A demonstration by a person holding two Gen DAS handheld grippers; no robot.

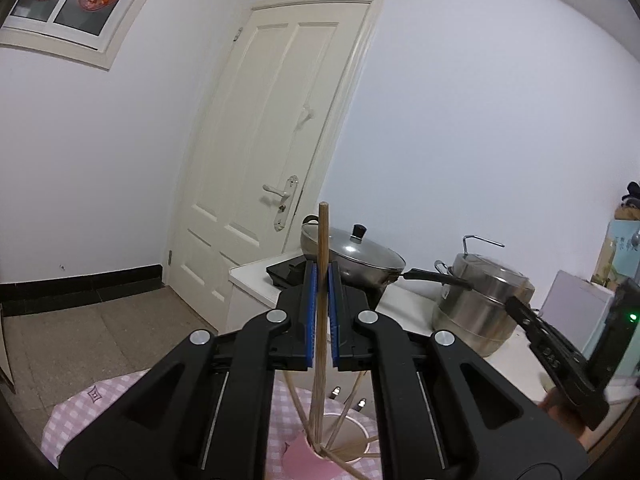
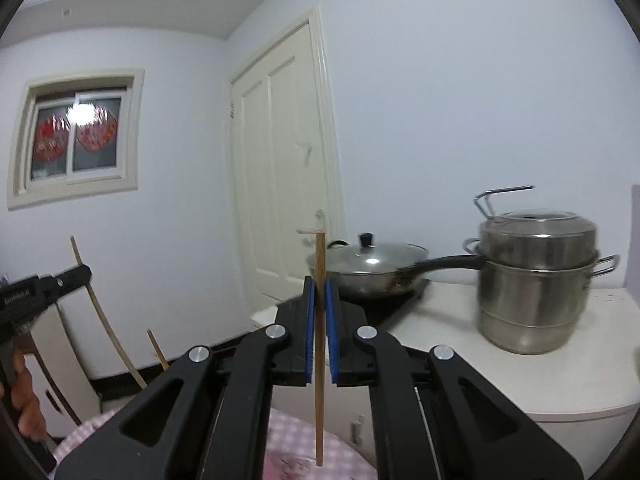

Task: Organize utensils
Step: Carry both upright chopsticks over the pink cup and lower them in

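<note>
Pink-and-white checked cloth (image 1: pixel 76 412) covers the round table at the bottom of both views. On it, in the left wrist view, stands a pale cup (image 1: pixel 352 436) holding several wooden chopsticks (image 1: pixel 340 420) that fan outward from its base, with a pink sheet (image 1: pixel 298 454) just beside it.

The left gripper (image 1: pixel 323 276) has its blue-padded jaws clenched on one chopstick (image 1: pixel 322 312) — held upright, its lower end down among the sticks in the cup, its top rising above the jaw tips. The right gripper (image 2: pixel 319 292) likewise has its jaws clamped on a single upright chopstick (image 2: pixel 319 344), whose lower tip hangs above the checked cloth without touching it.

At the left edge of the right wrist view the other gripper shows from the side, blurred, with the person's fingers on its handle and a curved chopstick rising from it. The left wrist view shows its counterpart at the right edge, a green light lit on it.

Further back, a white worktop (image 2: pixel 500 376) carries a black cooktop (image 1: pixel 286 272) with a lidded steel wok (image 2: pixel 368 266) on it — its long black handle reaching toward a stacked steel steamer pot (image 2: pixel 532 284) near it. Behind stand a cream panelled door (image 1: pixel 280 140) and, well to the left, a window (image 2: pixel 76 136) with red paper decorations.
</note>
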